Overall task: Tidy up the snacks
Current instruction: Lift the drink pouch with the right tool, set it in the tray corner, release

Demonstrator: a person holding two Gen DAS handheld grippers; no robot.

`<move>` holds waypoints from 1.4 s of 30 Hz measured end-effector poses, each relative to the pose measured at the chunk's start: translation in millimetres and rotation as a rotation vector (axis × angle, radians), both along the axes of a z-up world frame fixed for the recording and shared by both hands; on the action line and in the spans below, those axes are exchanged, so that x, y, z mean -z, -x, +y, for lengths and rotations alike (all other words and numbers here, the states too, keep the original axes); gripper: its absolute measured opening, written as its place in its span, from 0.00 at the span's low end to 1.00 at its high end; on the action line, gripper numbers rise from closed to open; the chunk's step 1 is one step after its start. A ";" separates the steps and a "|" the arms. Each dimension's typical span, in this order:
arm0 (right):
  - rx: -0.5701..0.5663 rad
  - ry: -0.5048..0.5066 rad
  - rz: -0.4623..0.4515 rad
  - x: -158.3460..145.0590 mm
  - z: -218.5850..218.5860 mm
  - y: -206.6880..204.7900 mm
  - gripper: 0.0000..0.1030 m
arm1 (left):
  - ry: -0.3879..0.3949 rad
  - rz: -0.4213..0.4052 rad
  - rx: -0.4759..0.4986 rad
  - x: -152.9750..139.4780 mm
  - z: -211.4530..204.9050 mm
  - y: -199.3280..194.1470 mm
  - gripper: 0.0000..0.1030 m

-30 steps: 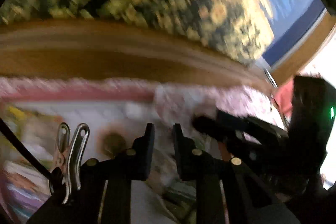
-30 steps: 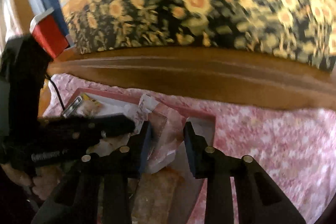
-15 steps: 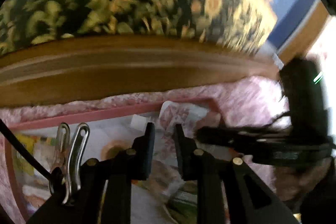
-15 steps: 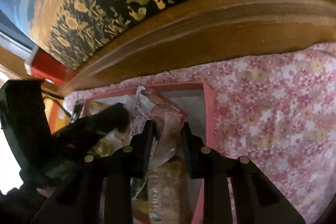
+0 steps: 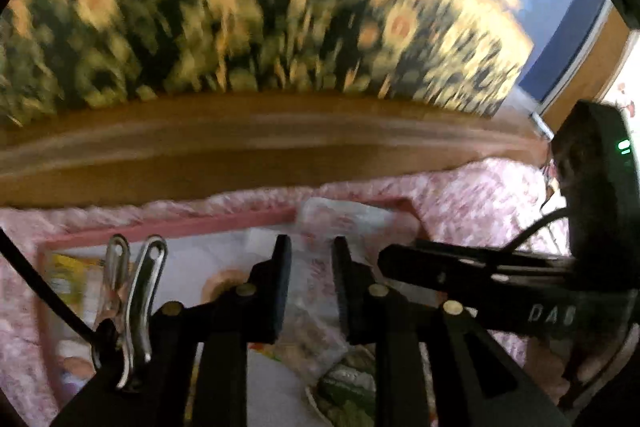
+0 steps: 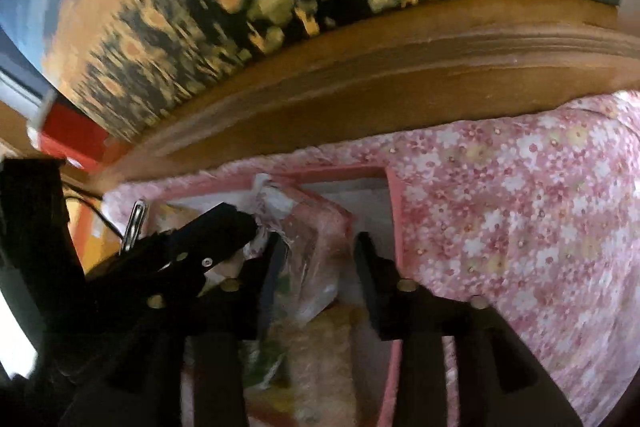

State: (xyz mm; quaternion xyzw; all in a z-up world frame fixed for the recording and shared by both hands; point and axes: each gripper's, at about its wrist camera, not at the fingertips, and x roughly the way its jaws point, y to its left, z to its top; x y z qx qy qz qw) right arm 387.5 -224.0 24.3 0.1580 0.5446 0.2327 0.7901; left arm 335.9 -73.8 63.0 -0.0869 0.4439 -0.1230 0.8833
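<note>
snack bag, between opening right gripper

Pink tray: one
Clear snack bag: one
Other snack packets in tray: several, blurred, uncountable
Metal clip: one
Flowered cloth: one

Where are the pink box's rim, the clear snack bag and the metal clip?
pink box [image 6: 394,211]: right wrist view, on its right-hand rim.
clear snack bag [image 6: 316,239]: right wrist view, on its crinkled middle.
metal clip [image 5: 138,291]: left wrist view, on its shiny right arm.
</note>
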 end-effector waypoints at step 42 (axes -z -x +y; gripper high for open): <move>-0.049 -0.399 0.054 19.8 31.5 7.5 0.25 | 0.059 0.050 -0.131 -12.9 114.6 139.1 0.54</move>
